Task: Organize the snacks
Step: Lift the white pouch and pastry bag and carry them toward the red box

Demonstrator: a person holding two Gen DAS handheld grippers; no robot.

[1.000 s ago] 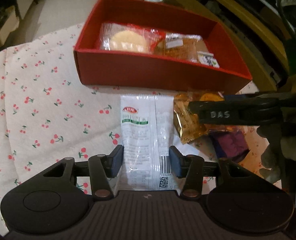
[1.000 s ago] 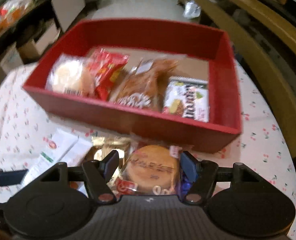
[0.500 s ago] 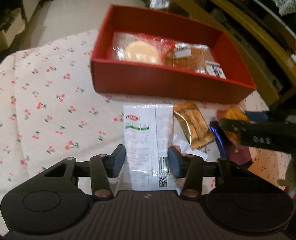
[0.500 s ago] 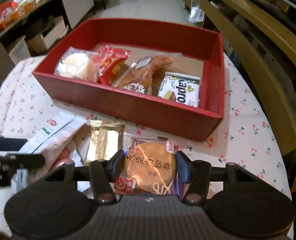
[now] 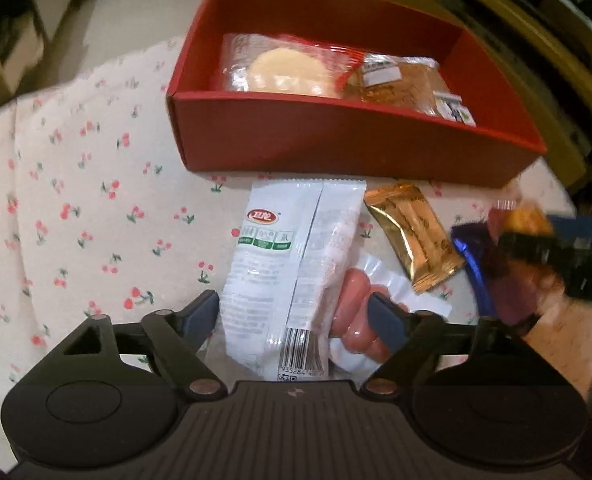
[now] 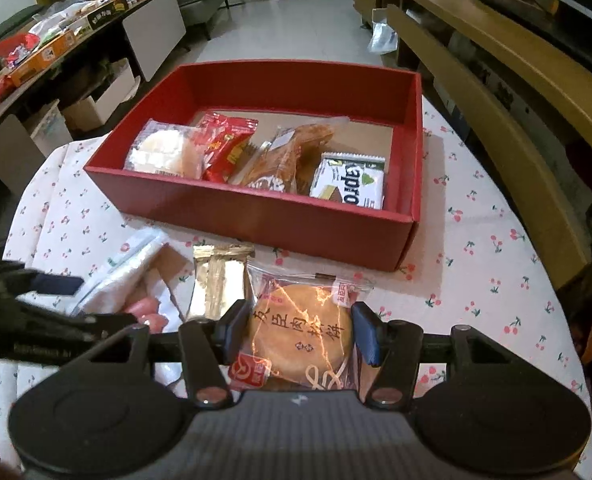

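Left wrist view: the left gripper (image 5: 293,316) stands spread over the white packet (image 5: 291,268), its fingers clear of the packet's sides. The packet lies flat on the cherry-print cloth (image 5: 75,200), long axis running from the gripper toward the red box (image 5: 336,140), red logo end nearest the box and barcode end nearest the camera. A pink sausage pack (image 5: 356,320) lies beside it, a gold wrapper (image 5: 414,236) further right.

Right wrist view: the right gripper (image 6: 296,330) pinches the round pastry (image 6: 302,332), a tan disc in clear film with dark characters, held above the cloth in front of the box (image 6: 263,216). Inside lie a pale bun (image 6: 163,152), a red packet (image 6: 225,146) and a wafer pack (image 6: 350,184).
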